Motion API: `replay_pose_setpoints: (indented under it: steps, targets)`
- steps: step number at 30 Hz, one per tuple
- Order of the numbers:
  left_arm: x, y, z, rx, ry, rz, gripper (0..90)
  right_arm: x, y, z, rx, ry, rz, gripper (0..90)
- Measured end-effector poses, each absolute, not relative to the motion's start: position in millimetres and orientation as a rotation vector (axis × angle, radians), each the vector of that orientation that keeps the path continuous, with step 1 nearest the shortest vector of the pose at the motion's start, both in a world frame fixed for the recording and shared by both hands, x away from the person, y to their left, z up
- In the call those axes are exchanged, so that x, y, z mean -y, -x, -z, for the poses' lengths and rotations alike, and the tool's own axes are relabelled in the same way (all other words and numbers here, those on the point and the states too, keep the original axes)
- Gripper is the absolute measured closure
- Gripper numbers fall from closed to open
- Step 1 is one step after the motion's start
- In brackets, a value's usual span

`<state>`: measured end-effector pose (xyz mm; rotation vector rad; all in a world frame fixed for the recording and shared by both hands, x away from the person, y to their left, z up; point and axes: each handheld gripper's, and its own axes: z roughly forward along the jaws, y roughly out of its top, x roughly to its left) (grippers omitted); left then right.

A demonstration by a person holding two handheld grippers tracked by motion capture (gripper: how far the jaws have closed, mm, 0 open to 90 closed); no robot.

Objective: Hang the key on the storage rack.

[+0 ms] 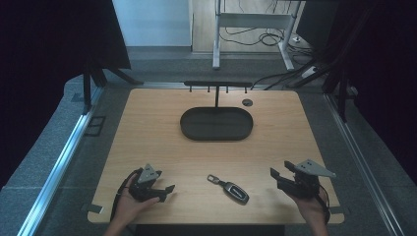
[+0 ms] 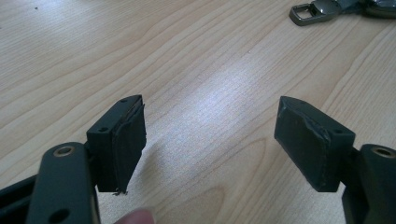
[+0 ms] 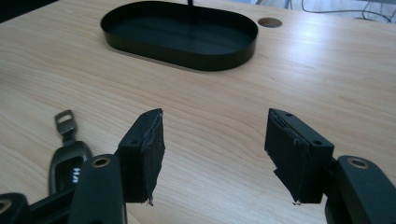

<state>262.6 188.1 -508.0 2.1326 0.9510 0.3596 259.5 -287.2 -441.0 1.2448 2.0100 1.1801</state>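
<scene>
A dark car key fob (image 1: pixel 234 191) with a metal loop lies on the wooden table (image 1: pixel 162 142) near the front edge, between my two grippers. My left gripper (image 1: pixel 167 192), held in a hand at the front left, points toward the fob; its jaws stand open over bare wood (image 2: pixel 211 105), and the fob's metal loop (image 2: pixel 308 11) is farther ahead. My right gripper (image 1: pixel 280 169) is at the front right, slightly above the table. It is open with nothing between its pads (image 3: pixel 217 116). The fob (image 3: pixel 70 158) lies just left of its left jaw.
A black oval tray (image 1: pixel 189 129) sits at the table's back centre, with a thin post carrying a bar with pegs (image 1: pixel 216 84). The tray's wall (image 3: pixel 187 60) is ahead of the right gripper. A round cable hole (image 1: pixel 247 102) is behind it.
</scene>
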Motion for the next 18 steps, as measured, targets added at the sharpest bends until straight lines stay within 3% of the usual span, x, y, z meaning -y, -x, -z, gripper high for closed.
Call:
replay_pose_setpoints:
  steps: [18]
  targets:
    - [-189,-260,504,-0.955,-2.122,-0.369,25.5,239,-273,430,-2.185,-1.090,-1.221,38.3]
